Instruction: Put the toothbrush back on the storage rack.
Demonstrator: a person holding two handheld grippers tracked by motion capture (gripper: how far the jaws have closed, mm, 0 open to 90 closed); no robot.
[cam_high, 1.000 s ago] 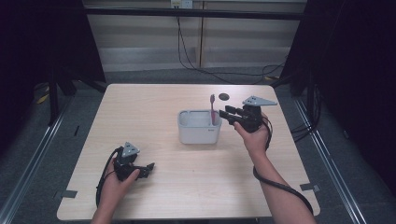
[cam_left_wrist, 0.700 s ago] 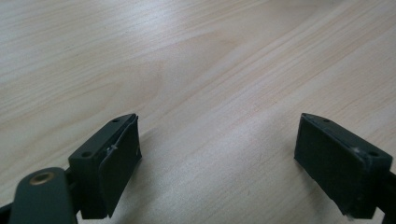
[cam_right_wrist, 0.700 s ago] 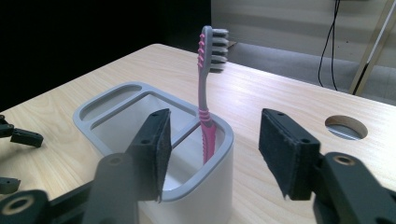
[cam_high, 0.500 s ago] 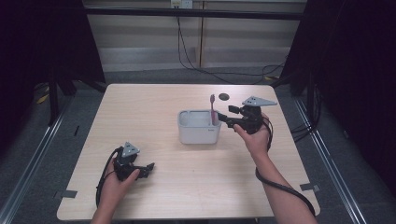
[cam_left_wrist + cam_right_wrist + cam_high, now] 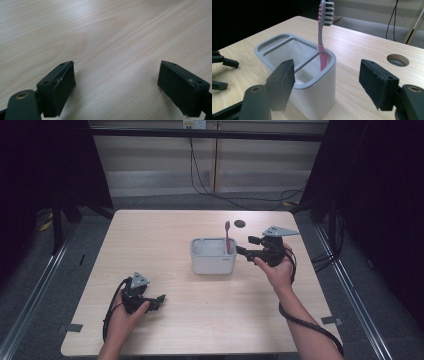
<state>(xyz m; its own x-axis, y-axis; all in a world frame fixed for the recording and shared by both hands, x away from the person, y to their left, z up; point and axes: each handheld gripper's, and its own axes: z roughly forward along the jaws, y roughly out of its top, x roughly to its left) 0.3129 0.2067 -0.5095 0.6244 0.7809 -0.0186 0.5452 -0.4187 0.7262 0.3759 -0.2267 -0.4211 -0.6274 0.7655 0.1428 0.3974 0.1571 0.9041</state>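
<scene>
A pink toothbrush (image 5: 228,237) (image 5: 321,37) stands upright, bristles up, in the right compartment of a white holder (image 5: 212,265) (image 5: 317,97) at the table's middle. My right gripper (image 5: 245,246) (image 5: 325,72) hovers just right of the holder and points at it. Its jaws have just been opening and stand wide apart, with the brush and the holder's corner seen between them and touching neither pad. My left gripper (image 5: 159,302) (image 5: 117,75) rests on the table near the front left, open over bare wood.
A round cable hole (image 5: 239,223) (image 5: 397,60) lies in the table (image 5: 150,235) behind the right gripper. The holder's left compartment and its narrow back slot hold nothing. Cables run across the floor beyond the far edge.
The right gripper's jaws have spread apart from the toothbrush and drawn back slightly to the right. The brush stays standing in the holder. The left hand has not moved.
</scene>
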